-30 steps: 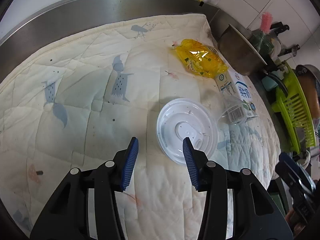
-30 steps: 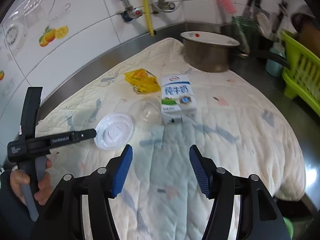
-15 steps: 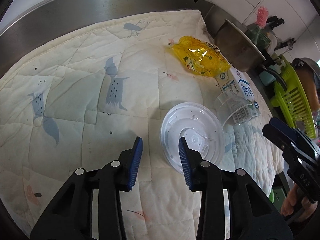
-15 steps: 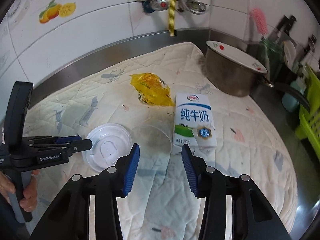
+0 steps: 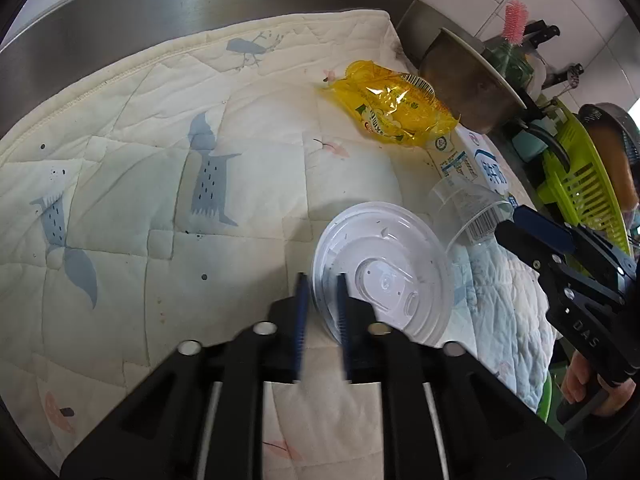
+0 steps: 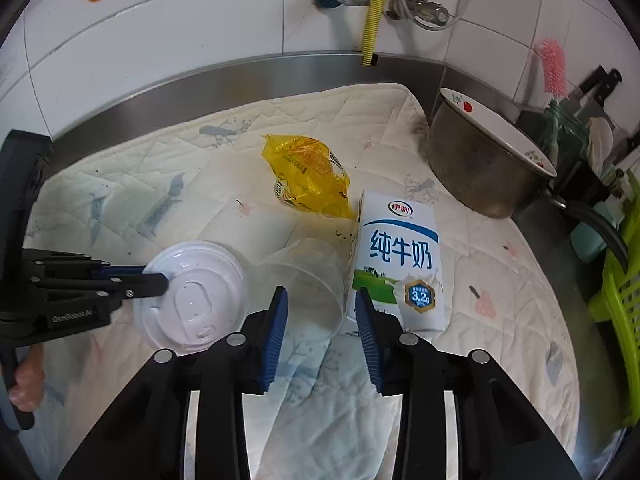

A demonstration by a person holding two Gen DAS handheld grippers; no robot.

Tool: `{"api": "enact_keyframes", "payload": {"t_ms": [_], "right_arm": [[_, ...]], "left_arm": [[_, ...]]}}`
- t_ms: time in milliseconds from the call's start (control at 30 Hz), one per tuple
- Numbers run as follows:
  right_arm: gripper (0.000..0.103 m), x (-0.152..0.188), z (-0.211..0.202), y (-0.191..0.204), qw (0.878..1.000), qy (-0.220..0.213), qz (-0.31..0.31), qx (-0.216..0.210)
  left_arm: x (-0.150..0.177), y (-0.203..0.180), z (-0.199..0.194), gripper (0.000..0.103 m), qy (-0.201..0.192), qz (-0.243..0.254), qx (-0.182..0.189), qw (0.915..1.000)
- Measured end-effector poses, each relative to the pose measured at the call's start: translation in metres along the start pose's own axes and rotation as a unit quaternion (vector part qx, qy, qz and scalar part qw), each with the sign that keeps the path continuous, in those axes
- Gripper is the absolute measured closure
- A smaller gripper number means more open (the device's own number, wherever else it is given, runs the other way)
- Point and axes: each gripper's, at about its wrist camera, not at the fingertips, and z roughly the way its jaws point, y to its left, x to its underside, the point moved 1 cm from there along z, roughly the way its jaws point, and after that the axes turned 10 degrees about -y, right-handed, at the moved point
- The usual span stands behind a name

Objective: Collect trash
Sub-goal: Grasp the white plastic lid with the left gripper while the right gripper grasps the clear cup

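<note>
- Left hand-held gripper [image 5: 320,312] pinches the lid's [image 5: 384,276] near rim; thin, light, bendy plastic.
- Right hand-held gripper [image 6: 320,328], unclenched, straddles the cup [image 6: 304,276]: clear, crushable; take its rim.
- Beyond: carton [image 6: 400,268], wrapper [image 6: 308,176].

Milk carton [image 5: 472,160] partly behind wrapper [image 5: 396,108]

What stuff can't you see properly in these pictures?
- Left gripper: blurred in the left wrist view, so whether its fingers truly pinch the white lid is unclear.
- Clear cup: see-through; contents unclear in either view.
- Milk carton: partly hidden by the yellow wrapper, left wrist view.
- Pot: its inside is hidden by the rim, right wrist view.
</note>
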Motion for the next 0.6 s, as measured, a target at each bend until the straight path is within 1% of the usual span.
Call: {"api": "enact_keyframes", "payload": {"t_ms": [33, 67, 133, 233, 300, 400, 467, 600], "right_arm": [[0.073, 0.0, 0.002, 0.001, 1.0, 0.001, -0.002, -0.001], [0.078, 0.0, 0.004, 0.002, 1.0, 0.003, -0.005, -0.002], [0.079, -0.001, 0.007, 0.004, 1.0, 0.005, -0.014, 0.002], [0.092, -0.002, 0.007, 0.006, 1.0, 0.0, -0.016, 0.006], [0.097, -0.002, 0.006, 0.005, 1.0, 0.001, -0.01, 0.001], [0.099, 0.0, 0.003, 0.006, 1.0, 0.0, -0.01, 0.006], [0.101, 0.002, -0.005, 0.005, 1.0, -0.007, 0.0, 0.003], [0.101, 0.01, -0.026, 0.007, 1.0, -0.017, 0.005, -0.001]], "left_arm": [[0.0, 0.001, 0.001, 0.096, 0.001, -0.001, -0.002, 1.0], [0.0, 0.001, 0.001, 0.096, 0.002, -0.001, -0.004, 1.0], [0.001, 0.002, -0.001, 0.097, 0.001, -0.001, -0.008, 1.0], [0.0, 0.002, -0.006, 0.098, -0.005, -0.006, -0.004, 1.0], [0.001, 0.001, -0.011, 0.098, -0.01, -0.004, -0.003, 0.9999], [0.001, -0.002, -0.017, 0.098, -0.015, 0.005, -0.007, 0.9999], [0.002, -0.001, -0.021, 0.098, -0.016, 0.002, -0.004, 0.9999], [0.006, -0.002, -0.032, 0.099, -0.02, -0.005, 0.004, 0.9998]]}}
